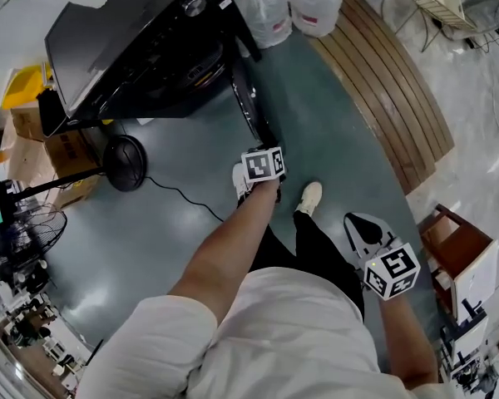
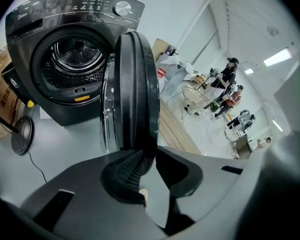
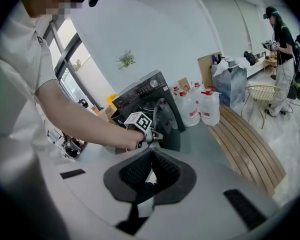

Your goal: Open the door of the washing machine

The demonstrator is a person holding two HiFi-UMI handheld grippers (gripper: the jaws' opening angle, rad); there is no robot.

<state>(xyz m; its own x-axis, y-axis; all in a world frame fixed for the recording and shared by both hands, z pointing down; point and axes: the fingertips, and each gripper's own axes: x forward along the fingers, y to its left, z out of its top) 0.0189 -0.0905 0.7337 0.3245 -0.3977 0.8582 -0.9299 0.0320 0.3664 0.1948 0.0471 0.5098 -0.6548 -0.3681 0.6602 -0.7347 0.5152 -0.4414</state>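
The dark front-loading washing machine [image 1: 125, 40] stands at the upper left, and its drum [image 2: 72, 64] shows open in the left gripper view. Its round door [image 1: 248, 98] is swung out and seen edge-on. My left gripper [image 1: 266, 144] is at the door's outer edge. In the left gripper view the door rim [image 2: 135, 84] runs down between the jaws of that gripper [image 2: 149, 156], which are shut on it. My right gripper [image 1: 356, 220] hangs low at the right, away from the machine, with its pads [image 3: 140, 169] together and nothing between them.
Water jugs [image 1: 291, 7] stand beside the machine. A curved wooden platform [image 1: 391, 98] runs along the right. A fan base [image 1: 123, 163] with a cable lies on the floor left of the door, near cardboard boxes [image 1: 62, 152]. My shoe [image 1: 310, 196] is below the door. People [image 2: 230, 84] stand far off.
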